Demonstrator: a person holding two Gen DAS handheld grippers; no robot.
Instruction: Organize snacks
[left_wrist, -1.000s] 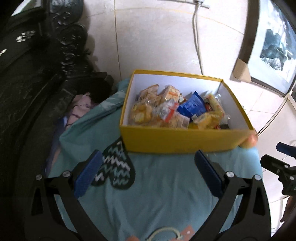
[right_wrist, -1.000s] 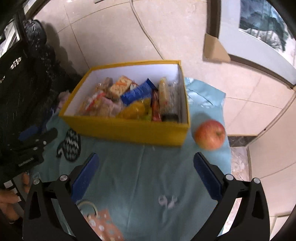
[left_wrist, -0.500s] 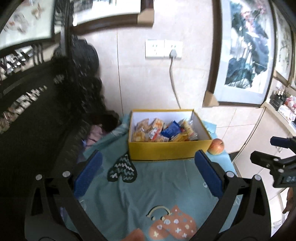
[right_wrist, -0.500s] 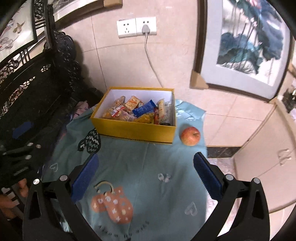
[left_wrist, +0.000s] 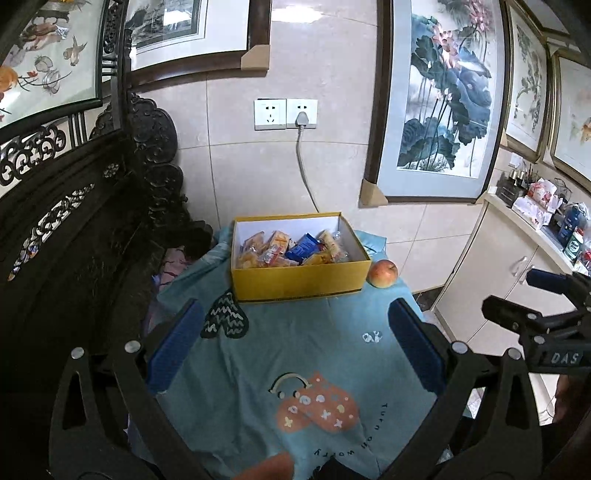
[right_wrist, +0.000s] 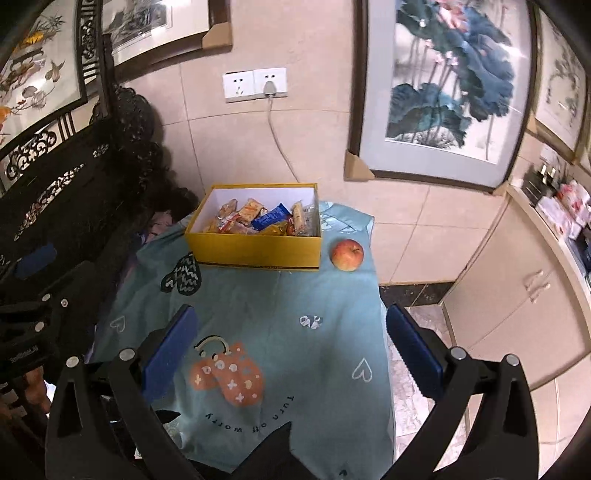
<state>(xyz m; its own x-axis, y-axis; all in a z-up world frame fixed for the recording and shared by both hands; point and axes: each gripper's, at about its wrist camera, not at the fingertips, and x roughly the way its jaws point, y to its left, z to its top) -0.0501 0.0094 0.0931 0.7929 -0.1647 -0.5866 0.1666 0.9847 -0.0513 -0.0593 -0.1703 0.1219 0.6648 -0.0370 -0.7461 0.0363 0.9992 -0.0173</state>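
Note:
A yellow box (left_wrist: 299, 280) holding several wrapped snacks (left_wrist: 291, 249) stands at the far end of a teal cloth-covered table (left_wrist: 303, 354). It also shows in the right wrist view (right_wrist: 255, 249), with its snacks (right_wrist: 258, 219) inside. A red apple (left_wrist: 383, 273) lies on the cloth just right of the box, seen too in the right wrist view (right_wrist: 347, 254). My left gripper (left_wrist: 295, 347) is open and empty, high above the near part of the table. My right gripper (right_wrist: 291, 350) is open and empty, also well back from the box.
A dark carved wooden chair (left_wrist: 92, 221) stands to the left of the table. The tiled wall behind carries a socket with a plugged cable (left_wrist: 303, 114) and framed paintings (left_wrist: 443, 99). A white cabinet (right_wrist: 517, 288) with cluttered top stands to the right.
Both grippers have pulled up and back from the box, so it looks much smaller and the wall and paintings have come into view. Both stay open and empty.

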